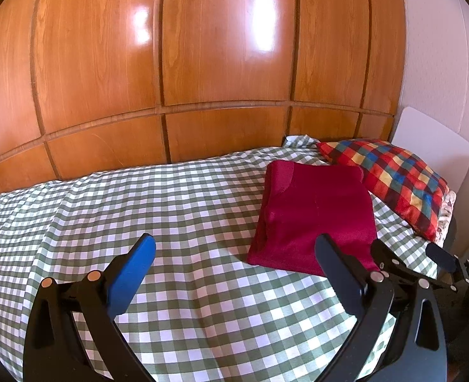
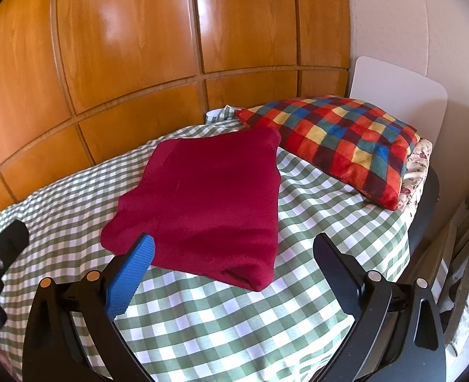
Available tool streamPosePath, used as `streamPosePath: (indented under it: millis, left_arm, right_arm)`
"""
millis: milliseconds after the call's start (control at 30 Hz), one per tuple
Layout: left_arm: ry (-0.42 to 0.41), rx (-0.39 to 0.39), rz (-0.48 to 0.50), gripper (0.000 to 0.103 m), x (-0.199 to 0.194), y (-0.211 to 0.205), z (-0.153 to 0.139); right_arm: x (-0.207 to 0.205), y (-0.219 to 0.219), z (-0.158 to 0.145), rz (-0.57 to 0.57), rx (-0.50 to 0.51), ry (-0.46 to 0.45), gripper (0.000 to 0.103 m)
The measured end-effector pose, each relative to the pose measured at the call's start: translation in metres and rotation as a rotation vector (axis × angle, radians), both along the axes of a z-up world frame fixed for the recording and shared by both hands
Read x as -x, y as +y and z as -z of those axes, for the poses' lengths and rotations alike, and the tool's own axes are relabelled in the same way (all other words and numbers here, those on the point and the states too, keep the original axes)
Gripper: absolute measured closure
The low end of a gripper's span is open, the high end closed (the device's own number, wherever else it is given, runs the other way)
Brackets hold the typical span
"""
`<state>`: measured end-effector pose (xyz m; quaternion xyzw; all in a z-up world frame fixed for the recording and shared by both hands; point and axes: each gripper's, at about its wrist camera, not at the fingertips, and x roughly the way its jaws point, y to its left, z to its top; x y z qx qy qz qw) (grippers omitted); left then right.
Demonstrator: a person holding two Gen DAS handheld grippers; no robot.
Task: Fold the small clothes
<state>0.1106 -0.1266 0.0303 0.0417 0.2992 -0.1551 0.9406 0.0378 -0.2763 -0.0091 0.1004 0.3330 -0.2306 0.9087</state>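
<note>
Left wrist view: my left gripper (image 1: 236, 254) hangs over the green-and-white gingham bedspread (image 1: 177, 210), fingers spread wide, nothing between them. Blue pad (image 1: 132, 277) on the left finger, black finger on the right. Folded dark red garment (image 1: 314, 216) lies flat on the bedspread, up and to the right of the gap, its near edge just behind the tip of the right finger. Can't tell from here if that tip touches it. Past it, my right gripper (image 1: 406, 251) shows at the frame edge, fingers apart. Multicolour checked cushion (image 1: 390, 181) sits at the far right end of the bed, overlapping the garment's far right corner. White board (image 1: 431, 146) stands behind the cushion. Wooden panelled wall (image 1: 170, 63) runs along the back

Right wrist view: left gripper's finger (image 2: 5, 242) peeks in at the left edge. My right gripper (image 2: 234, 251) is also spread wide, holding nothing. The garment (image 2: 209, 197) sits dead ahead, near edge lying between the fingertips; the blue-padded finger (image 2: 129, 277) overlaps its lower left corner in the frame, contact unclear. Cushion (image 2: 339, 140) upper right, close by the garment's far corner
</note>
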Motion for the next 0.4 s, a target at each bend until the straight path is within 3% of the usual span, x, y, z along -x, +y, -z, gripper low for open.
streamPosePath:
  millis: [400]
  left_arm:
    - [0.093,-0.002,-0.033,0.003,-0.016,0.003,0.015]
  right_arm:
    - [-0.002,0.002,0.004,-0.009,-0.001,0.008,0.004]
